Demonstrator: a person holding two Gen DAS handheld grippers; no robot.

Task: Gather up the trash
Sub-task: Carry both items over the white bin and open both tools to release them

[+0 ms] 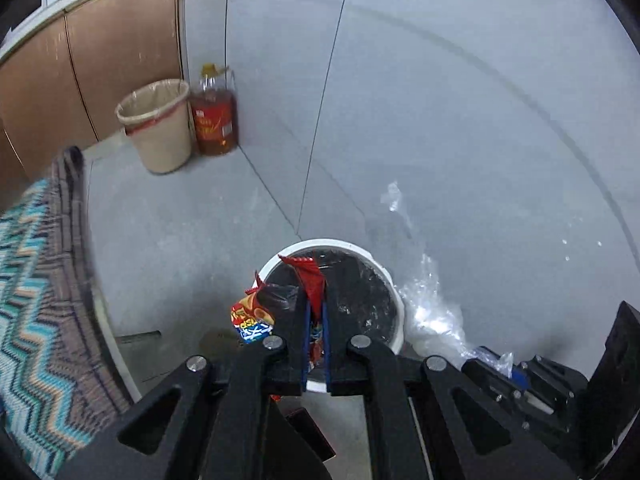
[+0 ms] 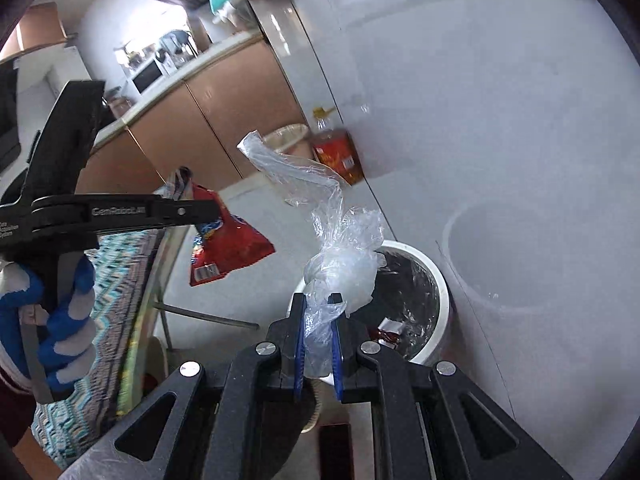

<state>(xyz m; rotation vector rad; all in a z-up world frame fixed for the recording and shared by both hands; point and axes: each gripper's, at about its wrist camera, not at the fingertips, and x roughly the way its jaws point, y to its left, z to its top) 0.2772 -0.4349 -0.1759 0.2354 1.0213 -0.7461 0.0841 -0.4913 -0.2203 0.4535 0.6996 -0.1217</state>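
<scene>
Both fisheye views are evenly and fairly brightly lit by soft daylight, with the strongest light from a blown-out window (image 2: pixel 176 28) at the upper left of the right wrist view, and only faint shadows on the pale floor (image 1: pixel 460 120). Glare sparkles on the clear plastic bag (image 2: pixel 340 264) and streaks the glossy wall (image 2: pixel 304 32). Straight lines bow hard toward the dark vignetted corners, and motion blur smears the zigzag cloth (image 1: pixel 36 280) and the oil bottle (image 2: pixel 338 152).
</scene>
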